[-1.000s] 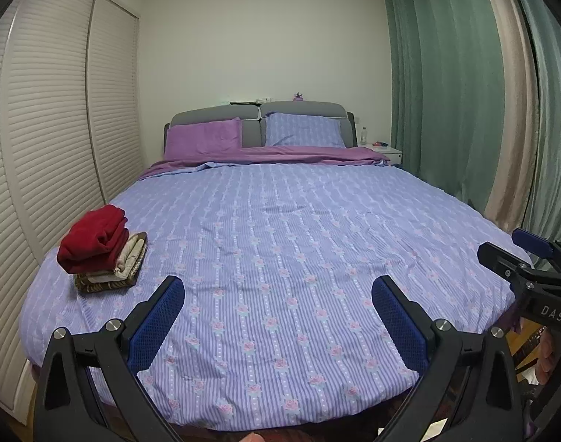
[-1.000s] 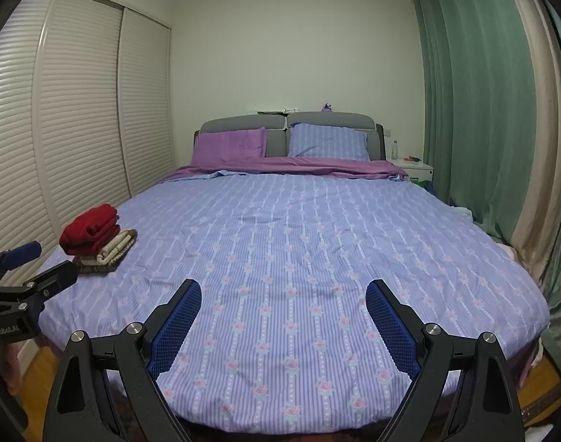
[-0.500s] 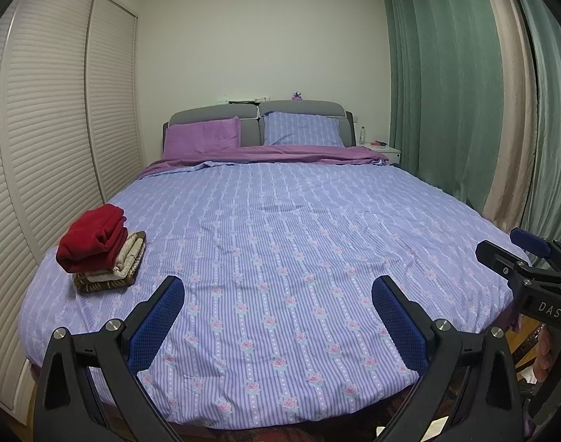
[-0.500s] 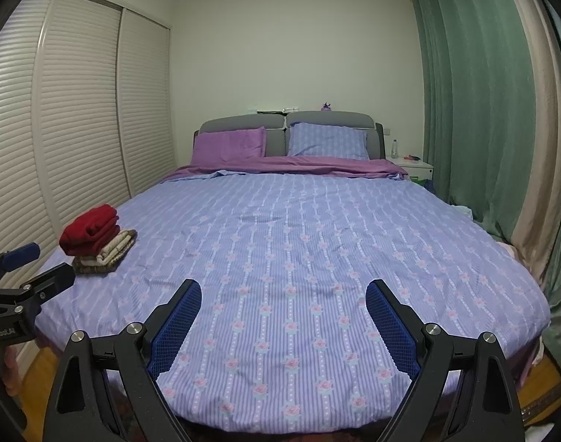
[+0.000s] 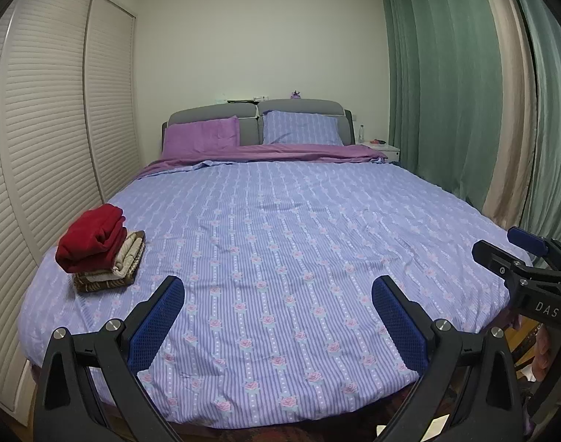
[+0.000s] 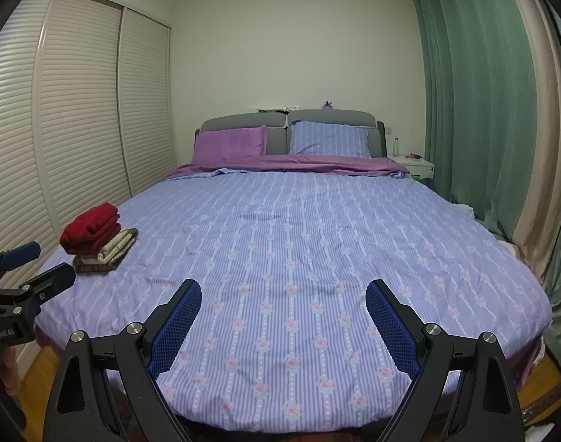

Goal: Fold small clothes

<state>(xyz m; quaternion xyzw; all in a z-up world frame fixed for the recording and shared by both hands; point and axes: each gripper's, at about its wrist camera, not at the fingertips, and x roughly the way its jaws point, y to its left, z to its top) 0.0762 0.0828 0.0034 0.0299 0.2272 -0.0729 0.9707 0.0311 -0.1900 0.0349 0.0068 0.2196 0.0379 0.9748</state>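
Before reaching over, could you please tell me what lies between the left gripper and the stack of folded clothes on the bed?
Only bare striped floral bedspread lies between the left gripper and the red-topped stack of folded clothes, as the left wrist view shows.

Right gripper (image 6: 283, 313) with blue mesh-padded black fingers spread wide, nothing between them, above foot of the lilac striped floral duvet bed (image 6: 299, 243). Stack of folded clothes (image 6: 98, 238) (red garment on top, cream and brown beneath) near bed's left edge. Left gripper (image 6: 37, 265) at left frame edge. Green curtains (image 6: 475, 110) right.
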